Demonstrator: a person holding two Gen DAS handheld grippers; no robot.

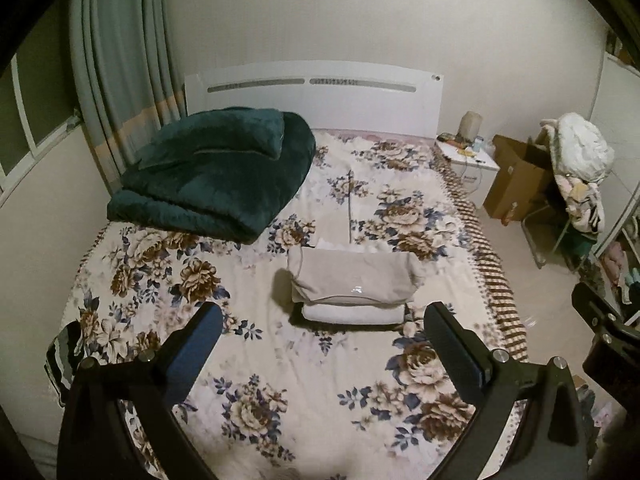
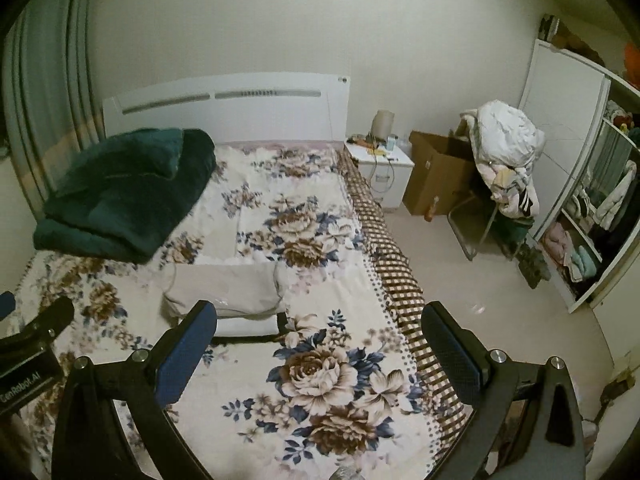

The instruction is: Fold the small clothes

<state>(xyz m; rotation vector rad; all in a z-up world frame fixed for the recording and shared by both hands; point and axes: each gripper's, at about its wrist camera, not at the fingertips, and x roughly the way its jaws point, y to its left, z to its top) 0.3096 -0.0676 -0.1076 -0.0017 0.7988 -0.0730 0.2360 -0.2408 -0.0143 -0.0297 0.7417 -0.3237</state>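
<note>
Item one, far left: a dark green blanket [image 1: 212,172], folded, by the headboard [image 1: 316,96] of my floral-covered bed [image 1: 248,344]. Item two, mid-bed: a stack of folded clothes [image 1: 352,284], beige piece on top, white beneath, a dark layer under those. My left gripper [image 1: 324,332] hovers just before the stack, jaws wide apart, holding nothing. My right gripper [image 2: 320,332] hangs beside it, likewise spread and empty. Far right: nightstand [image 1: 472,164], cardboard box [image 1: 516,180].
</note>
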